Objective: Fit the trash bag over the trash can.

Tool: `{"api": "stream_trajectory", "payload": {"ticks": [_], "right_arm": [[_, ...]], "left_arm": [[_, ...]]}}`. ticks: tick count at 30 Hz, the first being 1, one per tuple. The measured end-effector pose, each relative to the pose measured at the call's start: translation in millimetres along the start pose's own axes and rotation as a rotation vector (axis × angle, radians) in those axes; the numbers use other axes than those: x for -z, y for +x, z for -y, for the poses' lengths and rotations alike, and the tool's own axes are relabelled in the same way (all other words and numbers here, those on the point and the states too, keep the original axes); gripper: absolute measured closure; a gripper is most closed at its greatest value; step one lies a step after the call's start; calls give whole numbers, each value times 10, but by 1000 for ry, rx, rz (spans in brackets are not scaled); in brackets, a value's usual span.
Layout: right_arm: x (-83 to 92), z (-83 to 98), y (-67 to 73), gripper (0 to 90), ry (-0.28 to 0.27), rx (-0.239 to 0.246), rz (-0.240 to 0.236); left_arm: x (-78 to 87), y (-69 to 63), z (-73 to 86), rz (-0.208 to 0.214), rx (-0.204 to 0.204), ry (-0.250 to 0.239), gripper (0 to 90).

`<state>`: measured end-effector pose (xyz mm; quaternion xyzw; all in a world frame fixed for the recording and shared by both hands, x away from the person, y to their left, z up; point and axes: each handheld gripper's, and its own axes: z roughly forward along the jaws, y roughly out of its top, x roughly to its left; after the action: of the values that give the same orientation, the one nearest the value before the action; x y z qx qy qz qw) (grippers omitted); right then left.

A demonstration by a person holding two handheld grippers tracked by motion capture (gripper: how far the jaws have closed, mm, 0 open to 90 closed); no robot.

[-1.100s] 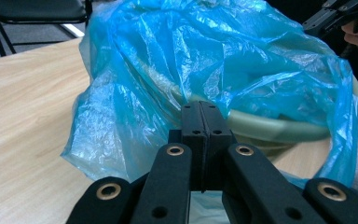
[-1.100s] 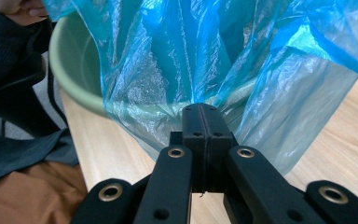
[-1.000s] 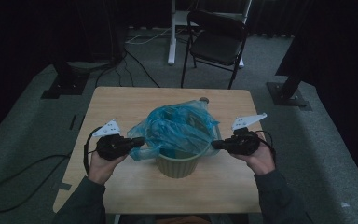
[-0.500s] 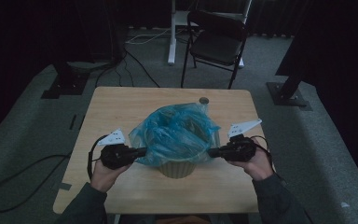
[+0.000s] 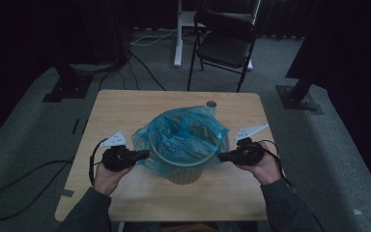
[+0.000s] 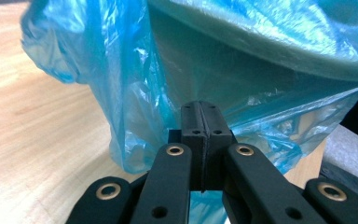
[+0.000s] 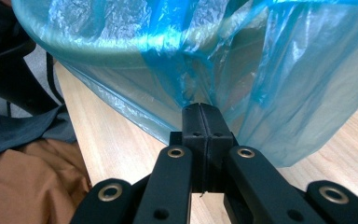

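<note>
A pale round bin (image 5: 187, 175) stands mid-table, lined with a blue plastic bag (image 5: 183, 135) whose edge hangs over the rim. My left gripper (image 5: 146, 154) sits at the bin's left side, shut on the bag's hanging edge. My right gripper (image 5: 221, 157) pinches the edge on the right side. In the left gripper view the jaws (image 6: 200, 111) are pressed together on the blue bag (image 6: 121, 70), with the bin wall (image 6: 191, 65) behind. In the right gripper view the jaws (image 7: 200, 112) are closed where the blue bag (image 7: 298, 84) gathers to a point.
The wooden table (image 5: 121, 108) has bare surface to the left, right and behind the bin. A small grey round object (image 5: 211, 103) lies near the far edge. A black folding chair (image 5: 224, 43) stands beyond the table. Cables trail on the floor at left.
Both grippers have come slightly down and toward the near edge with the bag's edge in them. The bag now sits lower over the bin's rim and looks less puffed up.
</note>
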<state>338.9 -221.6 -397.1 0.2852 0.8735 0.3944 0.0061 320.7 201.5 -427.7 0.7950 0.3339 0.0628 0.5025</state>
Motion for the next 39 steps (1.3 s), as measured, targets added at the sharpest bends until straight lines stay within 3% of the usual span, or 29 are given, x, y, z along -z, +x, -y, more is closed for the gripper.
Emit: {"api": "stream_trajectory", "payload": {"ticks": [6,11,14,17,20,27,30,34,39], "right_arm": [[210,-31,3,709,-66,19,9],[358,-103,-4,662,-139,31,40],[396,-179,-29,647,-189,18,64],[392,-259,-58,628,-200,21,104],[361,-343,-105,621,-200,17,110],[184,-516,-165,592,-169,39,135],[98,-574,-213,633,-150,39,133],[91,-606,-285,786,-152,17,136],[93,-614,-379,859,-164,-21,160]], "left_arm": [[168,-10,-66,-22,-14,-53,757],[263,9,-134,-69,-21,-93,711],[296,49,-172,-118,-13,-126,679],[302,87,-204,-161,-10,-142,651],[273,125,-228,-200,-11,-139,627],[132,211,-297,-242,-5,-123,597],[58,256,-340,-261,-4,-116,603],[-53,336,-404,-281,1,-108,659],[-178,426,-458,-294,20,-104,735]]}}
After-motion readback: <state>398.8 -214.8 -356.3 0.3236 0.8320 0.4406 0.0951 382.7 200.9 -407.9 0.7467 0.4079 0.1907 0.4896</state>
